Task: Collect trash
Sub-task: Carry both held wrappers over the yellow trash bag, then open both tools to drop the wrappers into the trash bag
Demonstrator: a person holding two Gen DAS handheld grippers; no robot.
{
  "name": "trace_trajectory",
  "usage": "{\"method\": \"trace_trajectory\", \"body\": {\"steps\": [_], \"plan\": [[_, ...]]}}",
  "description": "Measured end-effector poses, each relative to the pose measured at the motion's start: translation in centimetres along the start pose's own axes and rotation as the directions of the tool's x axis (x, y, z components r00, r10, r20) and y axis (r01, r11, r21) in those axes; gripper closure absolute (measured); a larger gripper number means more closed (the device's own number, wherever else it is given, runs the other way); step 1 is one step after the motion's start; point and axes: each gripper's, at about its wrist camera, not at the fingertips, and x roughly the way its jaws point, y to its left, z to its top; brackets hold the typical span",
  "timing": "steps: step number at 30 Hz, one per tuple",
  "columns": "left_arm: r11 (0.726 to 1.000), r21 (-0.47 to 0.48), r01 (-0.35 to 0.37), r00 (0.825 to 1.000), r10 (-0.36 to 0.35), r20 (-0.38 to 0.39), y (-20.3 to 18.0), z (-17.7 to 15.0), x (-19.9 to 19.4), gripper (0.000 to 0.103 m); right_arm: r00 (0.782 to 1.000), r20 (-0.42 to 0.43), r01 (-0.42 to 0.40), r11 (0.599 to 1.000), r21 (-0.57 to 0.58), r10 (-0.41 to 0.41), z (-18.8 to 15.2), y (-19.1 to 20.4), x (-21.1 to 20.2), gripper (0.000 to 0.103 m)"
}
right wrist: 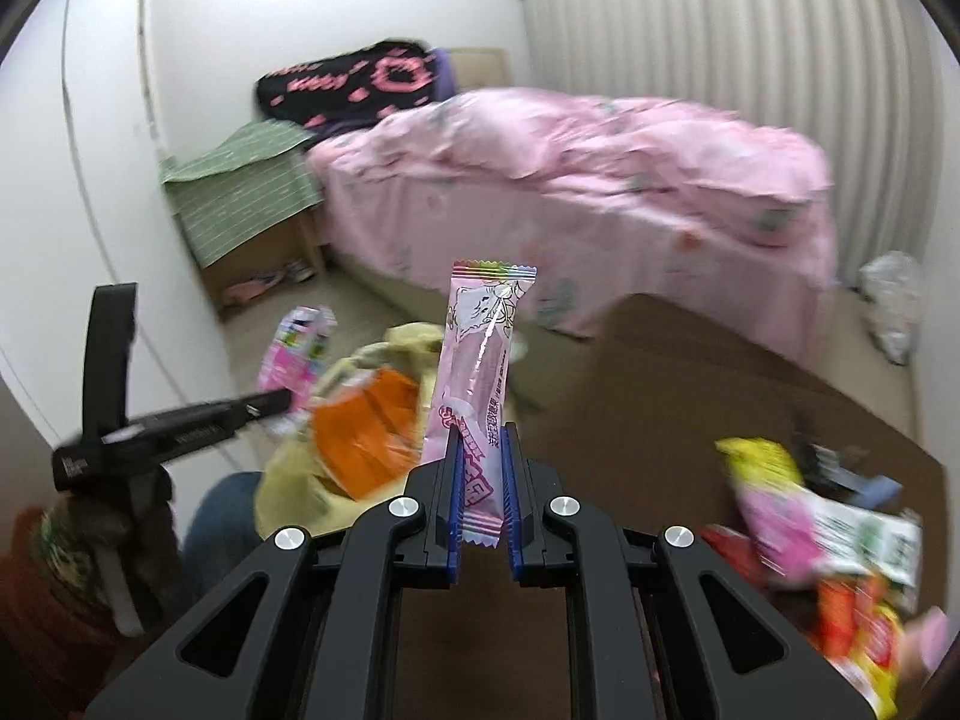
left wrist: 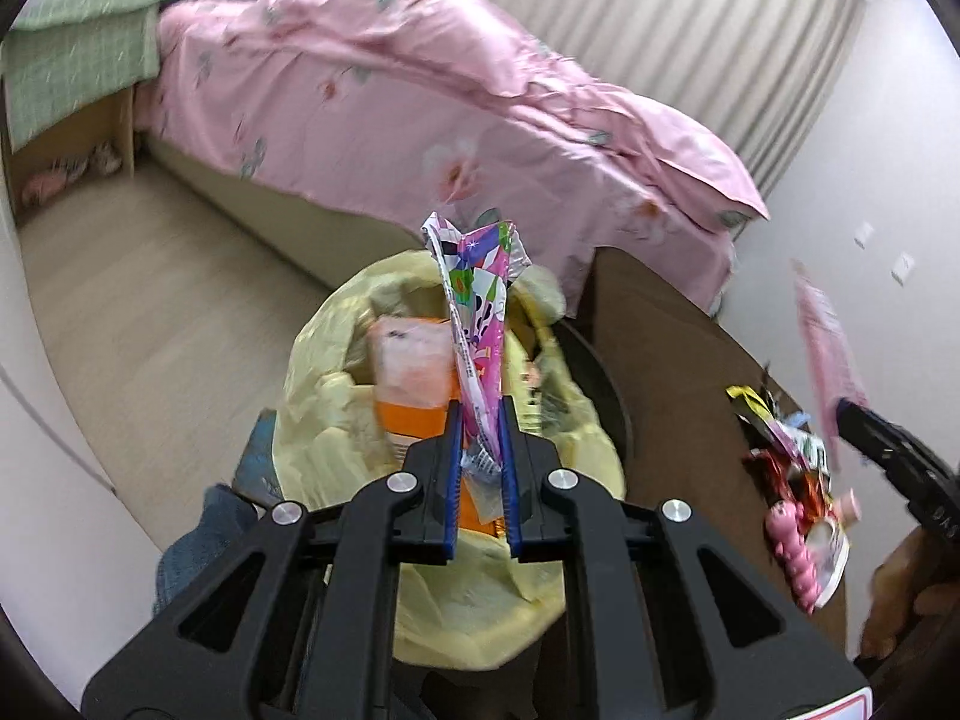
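- Colourful wrapper (left wrist: 480,324): crumpled pink foil with bright patches, pinched between the left fingers (left wrist: 454,456), standing up past their tips.
- Pink wrapper (right wrist: 480,372): long flat sachet with a rainbow crimped top, upright between the right fingers (right wrist: 451,480).
- Yellow bag (left wrist: 336,396): open, just beyond the left fingers, an orange pack (left wrist: 414,396) inside.
- Wrapper pile (right wrist: 828,546): right of the right fingers, on the table.
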Motion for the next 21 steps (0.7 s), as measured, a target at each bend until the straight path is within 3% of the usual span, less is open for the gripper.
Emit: {"method": "trace_trajectory", "body": {"steps": [5,9,15,16,18,21], "plan": [[0.998,-0.045,0.034,0.996,-0.037,-0.076,1.8,0.0,2.6,0.092,0.990,-0.118,-0.074,0.997,-0.004,0.073,1.0,1.6,8.0,0.091],[0.999,-0.034,0.016,0.993,-0.020,-0.120,2.0,0.2,4.5,0.092,0.978,-0.197,-0.075,0.997,-0.002,0.073,0.7,1.8,12.4,0.091],[0.999,-0.033,-0.009,0.987,0.003,-0.161,2.6,0.3,6.3,0.092,0.964,-0.247,-0.101,0.995,0.012,0.101,0.0,1.6,15.0,0.091],[0.999,-0.046,-0.006,0.987,-0.002,-0.162,2.7,0.3,6.3,0.090,0.963,-0.247,-0.103,0.995,0.012,0.103,-0.1,1.6,15.1,0.090],[0.997,-0.077,0.012,0.986,-0.025,-0.164,3.0,0.2,6.2,0.076,0.962,-0.252,-0.108,0.994,-0.005,0.103,-0.3,1.9,15.4,0.087],[0.996,-0.090,0.021,0.988,-0.034,-0.153,3.1,0.2,5.7,0.072,0.966,-0.245,-0.097,0.995,-0.024,0.088,-0.6,2.0,15.3,0.080]]}}
